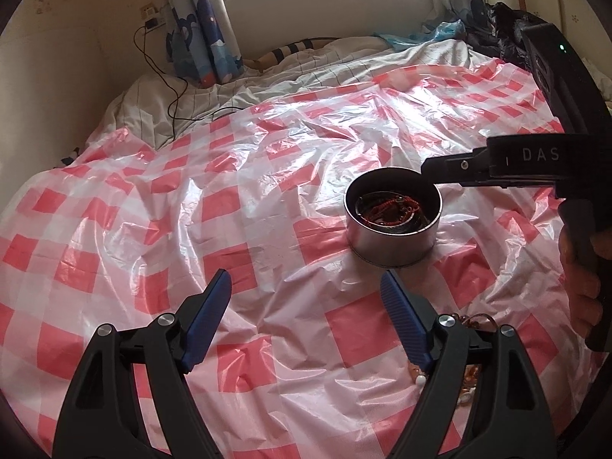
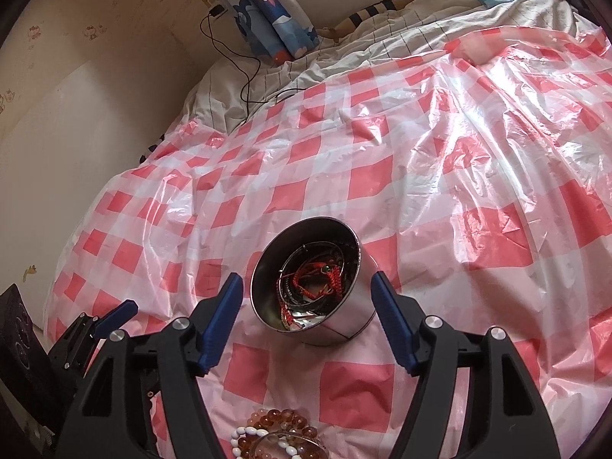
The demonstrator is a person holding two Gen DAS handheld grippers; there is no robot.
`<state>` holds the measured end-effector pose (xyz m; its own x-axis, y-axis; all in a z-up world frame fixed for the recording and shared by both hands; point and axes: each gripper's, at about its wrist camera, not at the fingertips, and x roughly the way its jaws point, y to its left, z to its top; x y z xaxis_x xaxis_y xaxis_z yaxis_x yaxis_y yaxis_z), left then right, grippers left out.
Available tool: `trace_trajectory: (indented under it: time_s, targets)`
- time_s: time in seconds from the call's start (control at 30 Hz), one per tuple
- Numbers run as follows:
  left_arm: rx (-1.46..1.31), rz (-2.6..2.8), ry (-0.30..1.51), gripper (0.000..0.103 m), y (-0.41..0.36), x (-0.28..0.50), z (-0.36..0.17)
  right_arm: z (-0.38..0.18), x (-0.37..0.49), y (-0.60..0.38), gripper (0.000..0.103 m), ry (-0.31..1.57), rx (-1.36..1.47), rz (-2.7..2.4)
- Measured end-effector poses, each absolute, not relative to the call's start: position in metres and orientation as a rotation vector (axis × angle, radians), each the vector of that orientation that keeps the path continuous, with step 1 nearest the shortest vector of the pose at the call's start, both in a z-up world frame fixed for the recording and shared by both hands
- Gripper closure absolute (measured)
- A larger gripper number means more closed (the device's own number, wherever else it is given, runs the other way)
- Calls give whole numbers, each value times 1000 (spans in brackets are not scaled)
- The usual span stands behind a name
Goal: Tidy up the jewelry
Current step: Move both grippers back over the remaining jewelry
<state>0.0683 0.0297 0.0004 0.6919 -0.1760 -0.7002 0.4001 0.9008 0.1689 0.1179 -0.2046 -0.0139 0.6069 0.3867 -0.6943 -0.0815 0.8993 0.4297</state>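
Note:
A round metal tin point(image 1: 394, 244) stands on the red-and-white checked plastic sheet point(image 1: 229, 176), holding red cord bracelets point(image 2: 317, 279) and dark bangles. My right gripper point(image 2: 306, 281) hovers just above and before the tin point(image 2: 344, 329), open, its blue pads clear of the wall on both sides. Seen from the left wrist, the right gripper point(image 1: 440, 170) reaches over the tin's far rim. My left gripper point(image 1: 306, 283) is open over bare sheet, left of and nearer than the tin. Amber and white bead bracelets point(image 2: 279, 436) lie in front of the tin, partly hidden by fingers.
The sheet covers a bed with a rumpled white quilt point(image 1: 290, 76) behind it. A black cable point(image 1: 168, 88) trails from a wall socket at the back left, beside a blue curtain point(image 1: 206, 38). A hand point(image 1: 581, 287) holds the right gripper's grip. Dark bags point(image 1: 497, 34) lie at the back right.

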Motion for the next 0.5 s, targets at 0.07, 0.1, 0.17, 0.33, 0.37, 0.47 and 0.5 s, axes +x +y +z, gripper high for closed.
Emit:
trace_trajectory:
  time_s: [0.07, 0.1, 0.17, 0.33, 0.37, 0.47, 0.5]
  targets:
    - [307, -379, 775, 27, 29, 67, -4, -6, 110, -204, 33, 880, 346, 286]
    - [291, -405, 798, 27, 30, 67, -8, -2, 105, -205, 31, 880, 327, 287]
    - [246, -456, 847, 27, 33, 66, -14, 3, 95, -205, 30, 890, 279, 289]
    - [205, -539, 910, 27, 31, 57, -29, 5, 68, -208, 29, 933, 140, 272]
    - [213, -549, 911, 27, 28, 55, -32, 4, 65, -209, 28, 943, 131, 268]
    - [255, -588, 893, 27, 11, 43, -36, 2, 54, -221, 27, 961, 132, 247]
    - [281, -606, 878, 27, 4, 36, -37, 3, 52, -224, 27, 965, 140, 243]
